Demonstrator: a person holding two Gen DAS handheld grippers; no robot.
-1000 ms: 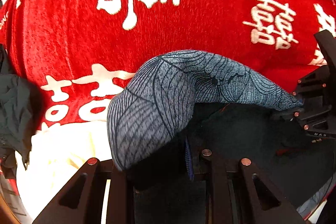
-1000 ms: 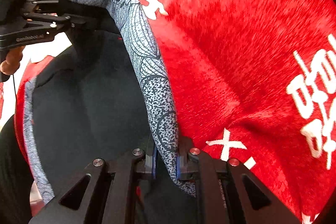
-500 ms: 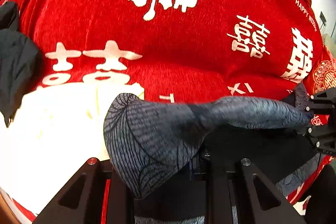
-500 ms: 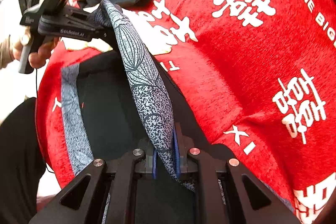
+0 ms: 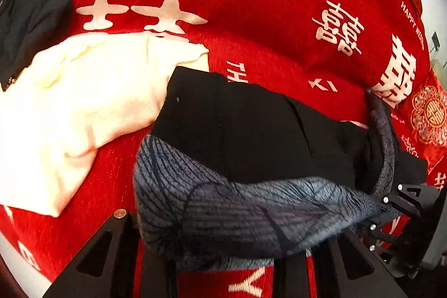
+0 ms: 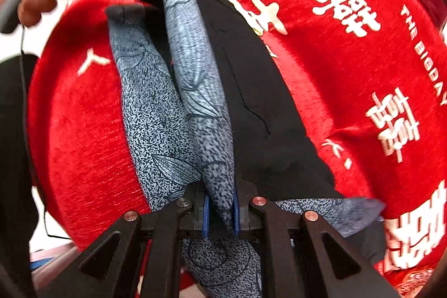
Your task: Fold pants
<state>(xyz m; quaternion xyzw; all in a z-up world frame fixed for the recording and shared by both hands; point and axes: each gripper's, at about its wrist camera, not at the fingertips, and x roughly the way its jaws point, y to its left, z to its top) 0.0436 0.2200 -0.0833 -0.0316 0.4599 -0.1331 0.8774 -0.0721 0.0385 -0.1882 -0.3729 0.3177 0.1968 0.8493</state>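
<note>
Pants (image 5: 251, 136), black knit with a blue-grey printed waistband of leaf and speckle patterns, lie across the red plush cloth with white characters (image 5: 265, 27), the band edge lifted at six o'clock in both wrist views. I judge this to be mid-fold: I have the band raised at two ends, and the next move calls for carrying it over the black body toward twelve o'clock and laying it flat without twisting.

My right hand-held gripper (image 6: 219, 217) is nearly closed, its blue pads pinching the band's narrow end. My left hand-held gripper (image 5: 223, 256) is draped by the band; I cannot tell from its own view how far it is open, though in the right view it seems to grip the far end at eleven o'clock.

The fabric looks soft, stretchy and limp, sagging between the grips. A cream folded garment (image 5: 83, 91) lies at nine o'clock, touching the pants; a dark crumpled jacket (image 5: 25, 18) sits at ten.
</note>
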